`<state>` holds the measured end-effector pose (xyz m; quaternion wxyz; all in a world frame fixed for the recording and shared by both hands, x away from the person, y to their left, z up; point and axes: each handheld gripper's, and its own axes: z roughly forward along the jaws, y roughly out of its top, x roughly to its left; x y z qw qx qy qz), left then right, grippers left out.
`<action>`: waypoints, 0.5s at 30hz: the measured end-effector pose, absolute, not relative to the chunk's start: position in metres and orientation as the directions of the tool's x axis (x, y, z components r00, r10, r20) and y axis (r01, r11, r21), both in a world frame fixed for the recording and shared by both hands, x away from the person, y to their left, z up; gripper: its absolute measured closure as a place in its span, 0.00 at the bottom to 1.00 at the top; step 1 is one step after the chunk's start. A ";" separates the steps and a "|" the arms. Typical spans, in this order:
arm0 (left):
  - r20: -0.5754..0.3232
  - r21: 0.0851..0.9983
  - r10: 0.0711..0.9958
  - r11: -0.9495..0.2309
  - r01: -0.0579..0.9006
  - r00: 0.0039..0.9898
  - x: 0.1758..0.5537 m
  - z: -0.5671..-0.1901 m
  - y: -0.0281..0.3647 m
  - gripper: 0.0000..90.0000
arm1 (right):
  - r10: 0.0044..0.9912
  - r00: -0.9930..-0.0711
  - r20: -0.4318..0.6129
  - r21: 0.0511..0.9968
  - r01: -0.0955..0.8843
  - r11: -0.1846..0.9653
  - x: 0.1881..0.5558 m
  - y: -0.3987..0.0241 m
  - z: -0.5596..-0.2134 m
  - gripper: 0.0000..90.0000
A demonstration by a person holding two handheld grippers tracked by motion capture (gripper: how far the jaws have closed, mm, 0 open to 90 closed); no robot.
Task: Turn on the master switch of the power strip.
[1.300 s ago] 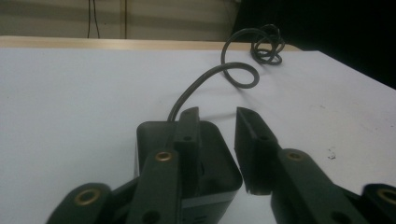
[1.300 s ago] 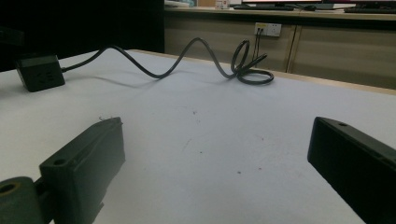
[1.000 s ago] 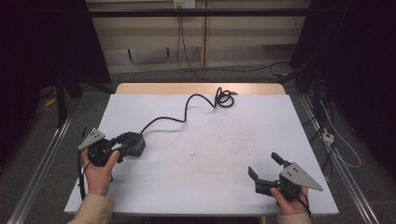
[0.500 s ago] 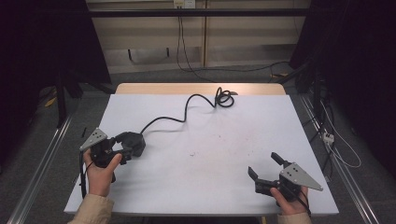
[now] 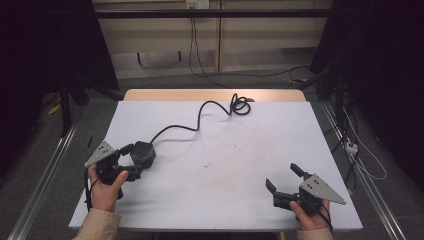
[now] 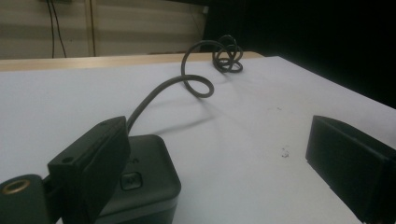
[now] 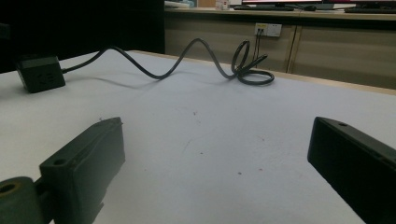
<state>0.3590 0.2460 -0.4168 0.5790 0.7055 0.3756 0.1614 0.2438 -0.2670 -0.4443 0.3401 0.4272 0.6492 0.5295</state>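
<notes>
Opened wider over the last second: jaws of the left gripper (image 5: 131, 161), at lower left of the high view, spread apart from the small black cube-shaped power adapter (image 5: 142, 153). Sat at the left of the white table top (image 5: 220, 200), that adapter, between the spread jaws and close against one of them. Seen in the left gripper view at lower left, the adapter (image 6: 149, 182), partly behind the near jaw, well clear of the other at the right edge; whether the near jaw touched it could not be told. Held by the left hand (image 5: 106, 187), wrapped around the gripper body. Ran from the adapter toward upper centre, the thin black cable (image 5: 200, 116), curving across the table and ending in a loose coil near the far edge. Seen in the right gripper view at upper left, the same adapter (image 7: 39, 73), with the cable (image 7: 187, 56) arching toward upper centre. Rested at lower right of the high view, the right gripper (image 5: 283, 180), unmoved, jaws wide apart with nothing between them, well away from the adapter.
</notes>
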 end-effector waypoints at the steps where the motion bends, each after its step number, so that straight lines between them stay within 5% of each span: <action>1: -0.205 0.940 0.715 -0.047 0.339 0.668 0.358 -0.417 0.246 0.07 | 0.915 -0.403 0.012 0.978 0.195 0.072 0.244 -0.267 -0.444 0.04; 15: -0.208 0.946 0.700 -0.034 0.323 0.683 0.348 -0.421 0.257 0.06 | 0.915 -0.404 0.013 0.978 0.197 0.073 0.244 -0.266 -0.445 0.04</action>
